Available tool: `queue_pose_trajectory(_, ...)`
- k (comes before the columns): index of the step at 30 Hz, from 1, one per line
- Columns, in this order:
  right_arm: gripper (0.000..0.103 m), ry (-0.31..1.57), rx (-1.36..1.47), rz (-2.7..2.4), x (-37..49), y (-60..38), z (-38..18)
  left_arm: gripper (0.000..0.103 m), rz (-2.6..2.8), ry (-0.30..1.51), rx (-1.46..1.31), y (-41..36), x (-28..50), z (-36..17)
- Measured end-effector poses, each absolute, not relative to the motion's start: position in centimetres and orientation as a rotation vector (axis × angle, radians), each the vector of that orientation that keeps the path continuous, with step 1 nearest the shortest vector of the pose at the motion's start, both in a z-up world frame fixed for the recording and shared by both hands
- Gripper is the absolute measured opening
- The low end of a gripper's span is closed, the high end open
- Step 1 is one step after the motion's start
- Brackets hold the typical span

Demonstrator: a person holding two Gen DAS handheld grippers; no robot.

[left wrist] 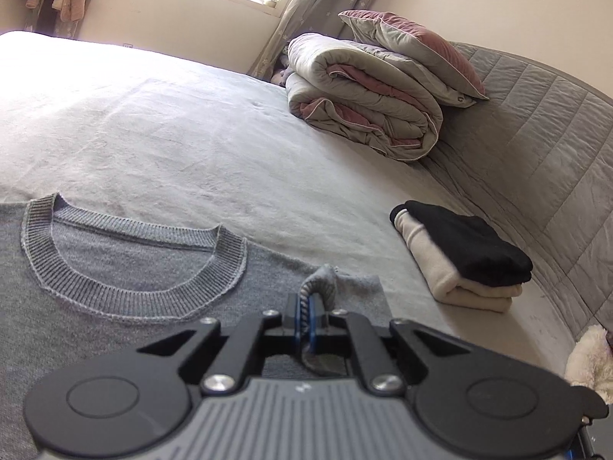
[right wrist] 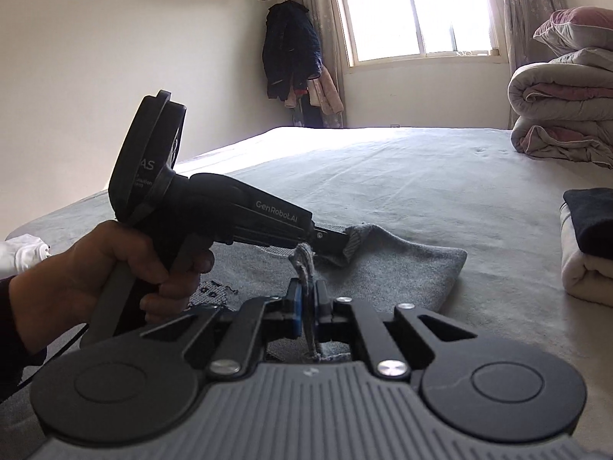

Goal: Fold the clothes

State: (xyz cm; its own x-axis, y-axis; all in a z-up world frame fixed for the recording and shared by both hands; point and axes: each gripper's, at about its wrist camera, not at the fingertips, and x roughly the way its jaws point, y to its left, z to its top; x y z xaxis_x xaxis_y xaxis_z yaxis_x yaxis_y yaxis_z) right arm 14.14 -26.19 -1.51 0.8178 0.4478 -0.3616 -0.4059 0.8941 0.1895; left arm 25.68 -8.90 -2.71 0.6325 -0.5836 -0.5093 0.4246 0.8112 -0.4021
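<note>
We note a plain grey knit sweater (left wrist: 115,268) with a ribbed collar on our pale grey bed sheet (left wrist: 191,134). Beside it, a black folded garment (left wrist: 467,245) tops a cream one (left wrist: 440,280). Grey-and-pink rolled duvet (left wrist: 364,111); blue gripper pads (right wrist: 295,314).

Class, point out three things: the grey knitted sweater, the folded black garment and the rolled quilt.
Grey knitted sweater (left wrist: 145,260): left wrist view, chest panel below the ribbed collar.
Folded black garment (left wrist: 471,245): left wrist view, top face.
Rolled grey and pink quilt (left wrist: 364,92): left wrist view, outer roll.
</note>
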Motion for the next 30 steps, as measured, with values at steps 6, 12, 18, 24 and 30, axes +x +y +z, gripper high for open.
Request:
queue_pose_trajectory(6,0.005,0.430,0.157,0.445,15.3,-24.2,-2.3,0.004,-0.550,0.675,-0.284,-7.0,26.9,-3.1)
queue_pose_trajectory(12,0.005,0.492,0.079,0.471,16.1,-22.1,-3.4,0.003,-0.496,0.680,-0.300,-5.6,27.6,-4.6)
queue_pose_trajectory(18,0.018,0.537,0.025,0.555,16.4,-21.3,-3.8,0.004,-0.359,0.687,-0.380,-3.5,28.2,-5.8)
queue_pose_trajectory(24,0.052,0.518,0.059,0.627,16.0,-22.2,-3.1,0.040,-0.470,0.716,-0.443,-3.4,28.7,-5.9)
queue_pose_trajectory(30,0.052,0.510,-0.017,0.590,15.5,-22.0,-2.9,0.054,-0.532,0.689,-0.453,-3.7,28.1,-6.0)
